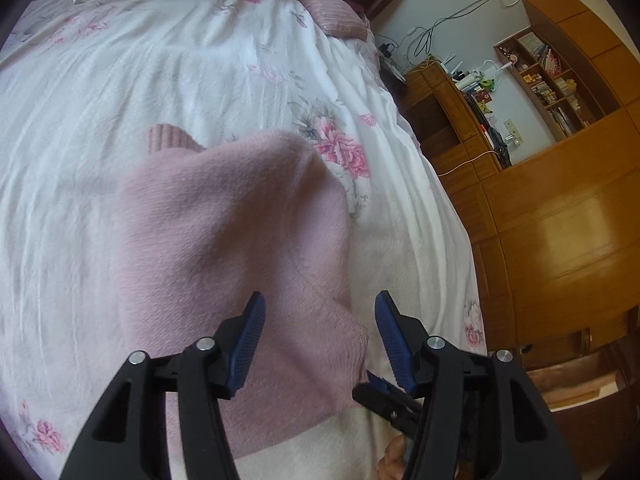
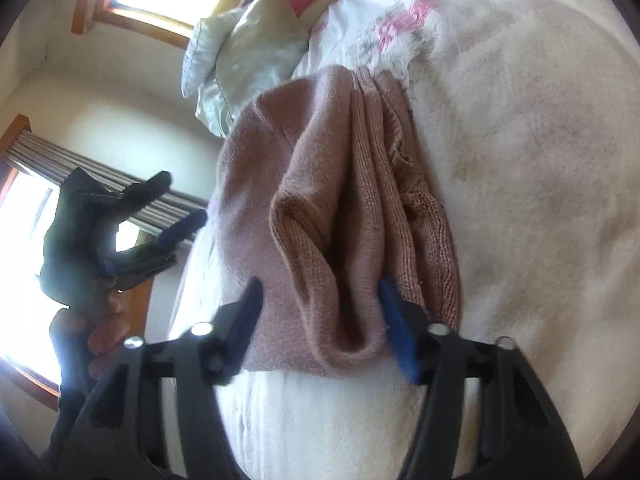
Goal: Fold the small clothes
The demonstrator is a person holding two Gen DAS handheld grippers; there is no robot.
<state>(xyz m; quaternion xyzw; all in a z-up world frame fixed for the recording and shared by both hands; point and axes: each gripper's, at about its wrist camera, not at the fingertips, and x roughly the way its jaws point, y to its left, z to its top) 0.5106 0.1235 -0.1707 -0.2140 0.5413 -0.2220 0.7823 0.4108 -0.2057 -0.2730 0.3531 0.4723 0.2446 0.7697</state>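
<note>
Both grippers, left [image 1: 320, 340] and right [image 2: 320, 320], hover spread apart over the half-folded pink knit sweater [image 1: 224, 232] near the bed's [image 1: 80, 120] foot edge, apparently ready to pinch its bunched hem.

pink knit sweater [image 1: 224, 216] | we see it folded, layered edges bunched | lying on bed

Fuzzy pink knit sweater [image 1: 224, 216] (ribbed hem), crinkled cotton bedspread [image 1: 100, 92], glossy wooden wardrobe [image 1: 560, 216].

Pink knit garment [image 2: 320, 216], bunched in folds on white bedcover [image 2: 520, 160]. Right gripper [image 2: 320, 312], blue-padded jaws apart astride its near edge. Left gripper [image 2: 168, 220] at left, apart. Pale pillow [image 2: 244, 60] beyond.
</note>
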